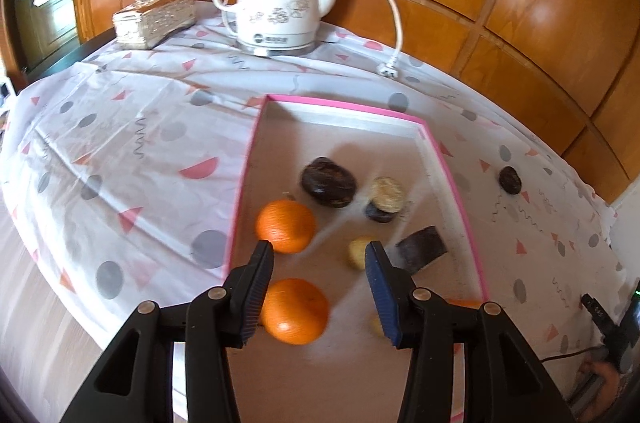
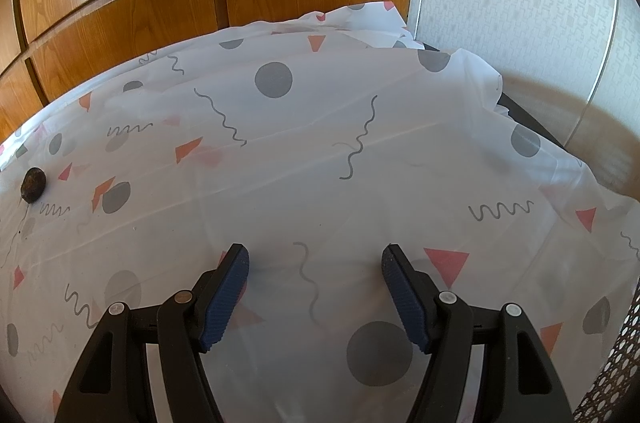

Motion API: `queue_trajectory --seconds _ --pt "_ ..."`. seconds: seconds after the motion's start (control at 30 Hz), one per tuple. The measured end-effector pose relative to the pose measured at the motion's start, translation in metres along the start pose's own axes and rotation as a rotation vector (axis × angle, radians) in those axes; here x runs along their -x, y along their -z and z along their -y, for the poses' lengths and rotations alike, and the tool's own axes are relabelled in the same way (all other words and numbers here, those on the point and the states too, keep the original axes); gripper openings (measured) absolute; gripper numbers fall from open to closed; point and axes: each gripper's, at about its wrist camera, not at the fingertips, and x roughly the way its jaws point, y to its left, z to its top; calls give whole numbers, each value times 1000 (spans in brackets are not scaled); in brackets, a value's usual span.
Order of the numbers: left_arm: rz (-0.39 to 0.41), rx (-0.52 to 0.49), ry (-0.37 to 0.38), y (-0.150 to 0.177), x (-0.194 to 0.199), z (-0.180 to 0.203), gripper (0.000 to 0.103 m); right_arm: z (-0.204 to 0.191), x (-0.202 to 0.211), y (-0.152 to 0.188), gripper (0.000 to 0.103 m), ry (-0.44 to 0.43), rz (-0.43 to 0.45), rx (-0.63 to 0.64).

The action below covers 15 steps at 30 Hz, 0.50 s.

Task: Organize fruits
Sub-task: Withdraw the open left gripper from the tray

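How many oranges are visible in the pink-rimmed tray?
2: one orange beside the tray's left wall, another orange nearer, between the left gripper's open fingers. A third may hide behind the right finger.

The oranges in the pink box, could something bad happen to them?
Maybe. The left gripper hangs open right over the near orange, so a careless dip could nudge it into the far orange or the small fruits beside them. One dark fruit lies outside the box on the cloth and could get forgotten.
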Motion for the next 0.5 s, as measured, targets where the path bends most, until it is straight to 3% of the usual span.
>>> queue_trajectory --seconds 0.2,0.5 --pt "-10 44 -33 6 -2 -23 48 -15 1 -12 70 -41 -33 26" --pt "-22 82 -41 10 -3 -34 50 -96 6 -28 70 -277 -55 173"
